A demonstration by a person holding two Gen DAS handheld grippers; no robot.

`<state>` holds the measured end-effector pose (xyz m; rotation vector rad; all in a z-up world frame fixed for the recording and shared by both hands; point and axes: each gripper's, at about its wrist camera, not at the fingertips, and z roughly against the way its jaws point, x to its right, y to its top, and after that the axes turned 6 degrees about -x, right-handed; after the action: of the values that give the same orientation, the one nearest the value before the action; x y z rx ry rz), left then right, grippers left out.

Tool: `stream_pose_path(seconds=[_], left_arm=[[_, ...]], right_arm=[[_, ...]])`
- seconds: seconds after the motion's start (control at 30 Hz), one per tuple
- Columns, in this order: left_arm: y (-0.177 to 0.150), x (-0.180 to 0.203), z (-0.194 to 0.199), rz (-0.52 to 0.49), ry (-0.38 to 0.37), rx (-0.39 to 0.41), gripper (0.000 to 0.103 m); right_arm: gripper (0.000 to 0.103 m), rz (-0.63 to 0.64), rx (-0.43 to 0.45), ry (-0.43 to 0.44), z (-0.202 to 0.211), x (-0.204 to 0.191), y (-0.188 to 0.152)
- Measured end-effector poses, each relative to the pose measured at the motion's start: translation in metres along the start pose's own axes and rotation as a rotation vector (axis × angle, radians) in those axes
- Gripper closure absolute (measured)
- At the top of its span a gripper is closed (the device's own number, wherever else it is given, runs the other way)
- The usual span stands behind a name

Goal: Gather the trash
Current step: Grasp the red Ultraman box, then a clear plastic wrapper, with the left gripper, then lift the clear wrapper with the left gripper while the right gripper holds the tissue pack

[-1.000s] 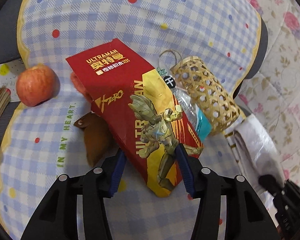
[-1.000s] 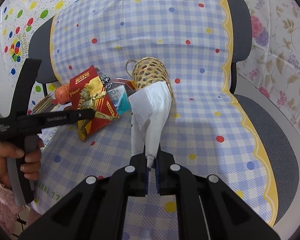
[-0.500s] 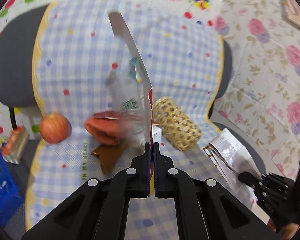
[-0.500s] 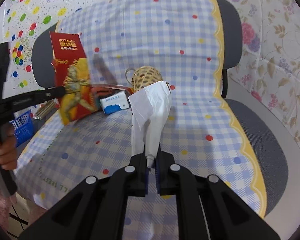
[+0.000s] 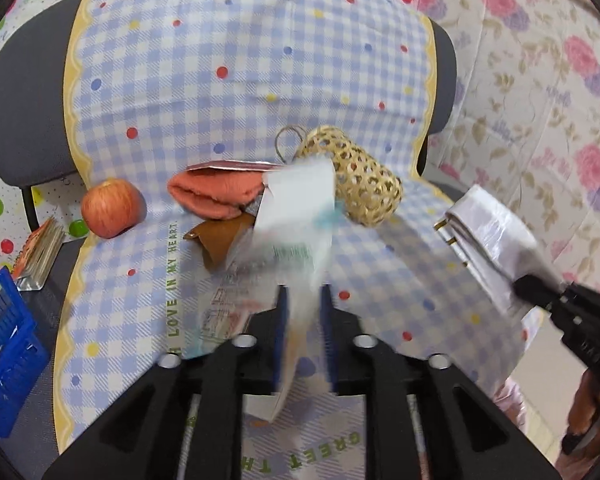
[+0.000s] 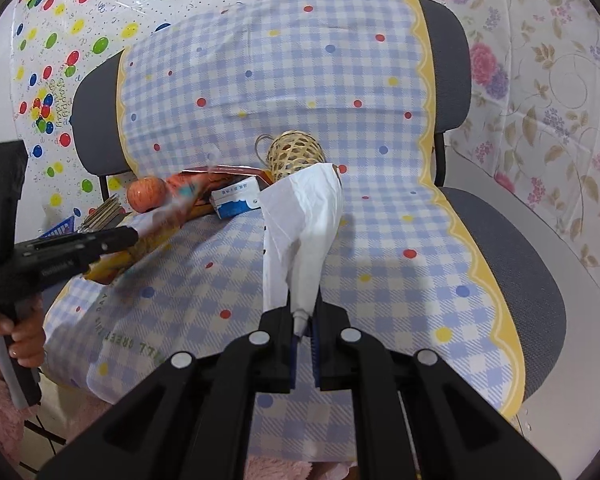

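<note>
Chair's got a blue-and-white checked cover (image 6: 300, 80) with coloured dots and yellow scalloped trim; red-orange apple (image 5: 112, 207), tan woven basket (image 5: 360, 178), white plastic bag (image 6: 304, 232).

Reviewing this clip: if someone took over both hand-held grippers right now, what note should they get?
Left hand-held gripper: jaws have just been opening; the blurred snack packet is between them and looks loose.
Right hand-held gripper: shut on the neck of the white bag, held up over the chair seat.
Done: packet lifted off the seat.
Left: get the packet into the bag. The small box near the woven basket may be trash too; the apple probably stays.
</note>
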<state>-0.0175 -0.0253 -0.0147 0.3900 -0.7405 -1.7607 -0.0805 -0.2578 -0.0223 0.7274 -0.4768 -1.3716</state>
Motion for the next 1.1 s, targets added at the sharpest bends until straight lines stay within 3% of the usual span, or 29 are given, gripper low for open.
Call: stream_pose_path(seconds=[0.07,0.1,0.2,0.33,0.47,0.6,0.9,1.1], left_arm=[[-0.004,0.001,0.003,-0.014,0.01,0.009,0.05],[-0.007,0.001,0.006,-0.018,0.011,0.016,0.045],[-0.014,-0.002,0.015,-0.046,0.023,0.035,0.041],[-0.019,-0.018,0.002,-0.038,0.072,-0.013,0.027],[-0.024,-0.011,-0.006,-0.082,0.051,-0.031,0.025],[-0.02,0.003,-0.017,-0.115,0.036,-0.043,0.036],[-0.013,0.007,-0.06,-0.148,0.168,-0.094,0.045],[-0.006,0.001,-0.04,-0.107,0.119,-0.062,0.081]], right_arm=[[0.097,-0.005,-0.005,-0.003,-0.001,0.002,-0.003],[0.097,-0.009,-0.009,-0.003,-0.002,0.003,-0.004],[0.097,-0.015,-0.017,0.001,-0.005,0.004,-0.005],[0.097,-0.014,-0.026,0.015,-0.012,0.001,-0.005],[0.097,-0.001,-0.039,0.02,-0.018,-0.005,-0.004],[0.097,-0.005,-0.046,0.021,-0.021,-0.005,-0.005],[0.097,-0.016,-0.052,0.026,-0.023,0.002,-0.006],[0.097,-0.021,-0.045,0.031,-0.02,0.004,-0.007]])
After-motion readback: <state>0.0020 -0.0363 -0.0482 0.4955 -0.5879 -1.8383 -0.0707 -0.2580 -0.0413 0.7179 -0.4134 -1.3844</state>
